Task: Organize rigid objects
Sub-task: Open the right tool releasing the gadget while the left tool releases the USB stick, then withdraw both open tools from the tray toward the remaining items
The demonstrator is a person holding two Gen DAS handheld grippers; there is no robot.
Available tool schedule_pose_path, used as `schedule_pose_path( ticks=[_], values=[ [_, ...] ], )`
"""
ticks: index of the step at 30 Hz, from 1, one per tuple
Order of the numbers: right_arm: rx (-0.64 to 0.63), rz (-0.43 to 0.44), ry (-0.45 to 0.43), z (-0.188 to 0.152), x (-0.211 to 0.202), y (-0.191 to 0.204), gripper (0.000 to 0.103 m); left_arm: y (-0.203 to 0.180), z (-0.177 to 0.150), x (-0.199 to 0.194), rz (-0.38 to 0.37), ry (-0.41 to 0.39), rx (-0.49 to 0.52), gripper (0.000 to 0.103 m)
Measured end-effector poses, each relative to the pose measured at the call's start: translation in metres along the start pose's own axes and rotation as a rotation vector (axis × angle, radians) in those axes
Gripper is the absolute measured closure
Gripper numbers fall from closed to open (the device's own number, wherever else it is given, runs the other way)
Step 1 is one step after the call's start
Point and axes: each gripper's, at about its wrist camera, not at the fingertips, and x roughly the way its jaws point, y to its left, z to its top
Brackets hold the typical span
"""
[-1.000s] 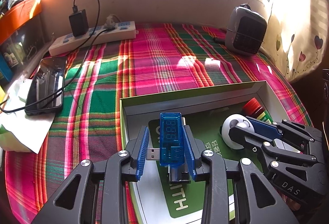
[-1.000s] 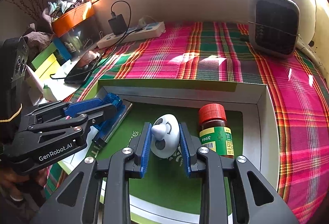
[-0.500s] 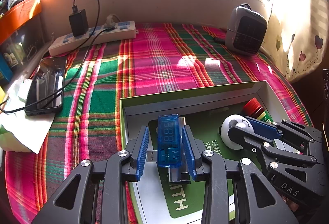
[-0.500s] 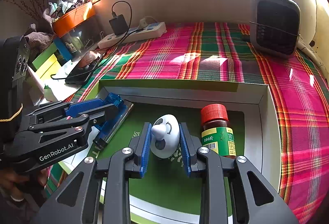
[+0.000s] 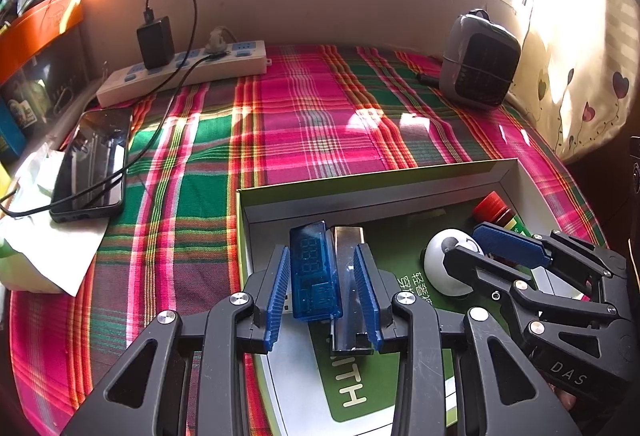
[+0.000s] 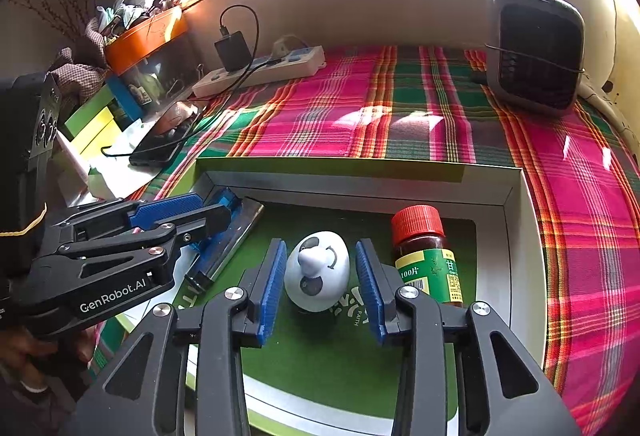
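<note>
Blue see-through USB meter (image 5: pixel 314 270) sits betw the left tongs (image 5: pixel 322 290), w/ a silver metal piece (image 5: pixel 349 276) beside it; long axis runs straight along the fingers, away from the camera. Left tongs part open: right pad looks to bear on the metal piece, left pad (image 5: pixel 277 294) stands just off the meter, so a real grip I can't confirm. Both lie at the left end of the green-lined box (image 6: pixel 360 177). Mid-box, the white egg-shaped toy (image 6: pixel 318 270) stands betw the right tongs (image 6: pixel 322 286), jaws opening, gaps both sides – toy set down, nothing held. Red-capped bottle (image 6: pixel 426 252) upright just right of it. Next move prob. a straight back-out by the right.
</note>
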Motion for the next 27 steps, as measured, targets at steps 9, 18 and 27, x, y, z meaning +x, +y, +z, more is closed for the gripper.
schedule_pose_path(
  ticks=[9,18,27],
  values=[
    [0.01,0.004,-0.02,-0.001,-0.008,0.001,0.062,-0.004,-0.005,-0.017,-0.008,-0.023,-0.001,0.071],
    [0.018,-0.005,-0.047,-0.006,-0.025,0.004,0.062,-0.009,-0.015,-0.039,-0.002,-0.047,-0.002,0.071],
    [0.017,-0.012,-0.065,-0.018,-0.046,0.009,0.062,-0.017,-0.029,-0.065,0.006,-0.081,0.001,0.07]
  ],
)
